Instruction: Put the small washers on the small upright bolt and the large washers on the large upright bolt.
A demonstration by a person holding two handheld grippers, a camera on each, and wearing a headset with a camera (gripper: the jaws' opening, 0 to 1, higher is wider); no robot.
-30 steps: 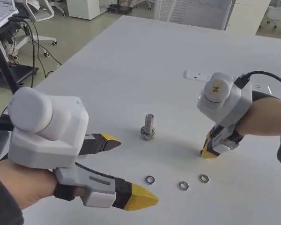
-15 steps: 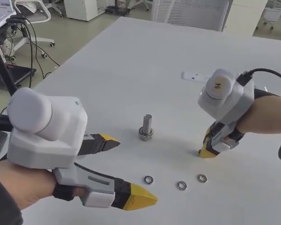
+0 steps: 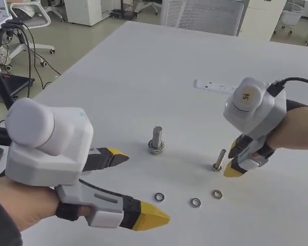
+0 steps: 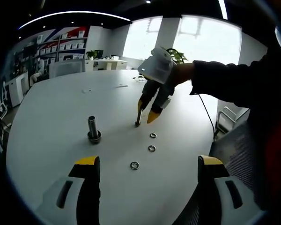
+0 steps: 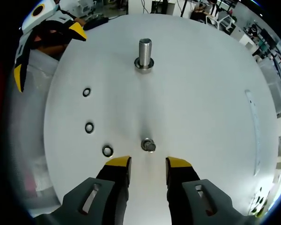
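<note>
Two bolts upright mid-worktop: one large bolt [image 3: 156, 139], one small bolt [image 3: 218, 160]. Three loose washers in a row toward the near edge: washer [image 3: 159, 197], washer [image 3: 195, 202], washer [image 3: 217, 193]. The base of the large bolt is ringed, but the ring count can't be made out. One white strip [image 3: 210, 85] toward the far edge. Two grippers: left gripper [image 3: 143, 188], right gripper [image 3: 233, 163].
</note>
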